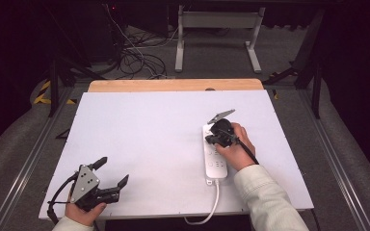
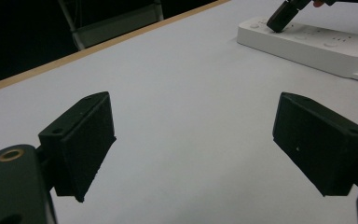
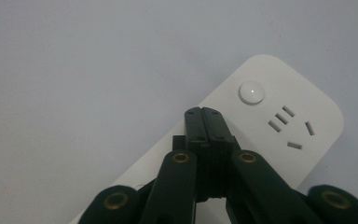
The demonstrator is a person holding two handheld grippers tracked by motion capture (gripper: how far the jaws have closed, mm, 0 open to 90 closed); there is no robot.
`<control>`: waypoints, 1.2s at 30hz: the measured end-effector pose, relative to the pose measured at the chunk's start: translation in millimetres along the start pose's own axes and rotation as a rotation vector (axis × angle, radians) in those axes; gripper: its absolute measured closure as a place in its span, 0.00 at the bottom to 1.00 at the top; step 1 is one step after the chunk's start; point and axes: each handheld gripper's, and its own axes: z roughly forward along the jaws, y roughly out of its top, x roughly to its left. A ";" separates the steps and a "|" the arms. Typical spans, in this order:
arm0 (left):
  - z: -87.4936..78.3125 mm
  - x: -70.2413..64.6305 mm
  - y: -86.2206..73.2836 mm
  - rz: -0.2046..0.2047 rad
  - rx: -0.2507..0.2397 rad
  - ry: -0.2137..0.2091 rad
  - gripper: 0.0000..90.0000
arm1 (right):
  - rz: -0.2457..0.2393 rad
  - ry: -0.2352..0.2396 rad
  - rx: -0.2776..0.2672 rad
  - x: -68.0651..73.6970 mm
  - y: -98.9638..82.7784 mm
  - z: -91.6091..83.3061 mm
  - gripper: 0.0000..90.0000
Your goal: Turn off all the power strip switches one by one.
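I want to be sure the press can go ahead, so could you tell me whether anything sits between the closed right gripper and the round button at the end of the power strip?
Nothing visible does. The right gripper, jaws together, sits over the power strip just short of the round button, with bare white casing between them.

Left claw spread wide, low by left hand; right claw pressed closed, pointing down
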 end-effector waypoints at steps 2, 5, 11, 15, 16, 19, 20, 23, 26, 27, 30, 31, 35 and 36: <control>0.4 0.0 -0.1 -0.001 0.001 -0.001 0.15 | -0.002 -0.001 0.001 0.0 0.2 0.1 1.00; 0.4 -0.1 -0.1 -0.001 0.001 -0.001 0.15 | -0.004 -0.006 0.001 0.7 0.1 0.2 1.00; 0.5 0.1 -0.2 -0.002 0.000 0.000 0.15 | -0.011 -0.016 0.006 2.4 0.3 0.6 1.00; 0.1 0.4 -0.2 -0.002 -0.001 -0.001 0.15 | -0.031 -0.010 -0.021 3.0 2.1 -6.1 1.00; 0.3 0.7 -0.4 -0.004 -0.002 -0.001 0.15 | -0.040 -0.001 -0.069 4.2 2.8 -10.7 1.00; 1.4 2.0 -0.5 -0.009 0.004 -0.002 0.15 | -0.035 0.015 -0.175 5.7 8.7 -26.2 1.00; 1.6 1.9 -0.5 -0.008 0.004 -0.002 0.15 | -0.033 0.017 -0.172 5.6 11.2 -28.3 1.00; 1.1 1.3 -0.4 -0.001 0.002 0.000 0.15 | -0.034 0.012 -0.162 3.4 16.5 -32.0 1.00; 0.7 1.6 -0.7 -0.012 0.001 -0.001 0.15 | -0.016 -0.007 -0.160 -2.7 19.7 -33.2 1.00; 0.6 1.6 -0.7 -0.013 0.000 -0.003 0.15 | -0.005 -0.011 -0.157 -5.2 20.3 -32.4 1.00; 0.5 1.6 -0.7 -0.013 0.000 -0.003 0.15 | 0.009 -0.032 -0.146 -11.3 20.6 -29.1 1.00; 0.6 1.6 -0.7 -0.012 0.000 -0.004 0.15 | 0.014 -0.035 -0.146 -13.4 20.6 -27.1 1.00; 0.4 1.8 -0.7 -0.013 0.001 -0.004 0.15 | 0.041 -0.035 -0.159 -20.4 20.6 -18.6 1.00; 0.3 1.8 -0.7 -0.013 0.000 -0.004 0.15 | 0.043 -0.038 -0.156 -20.8 20.7 -16.3 1.00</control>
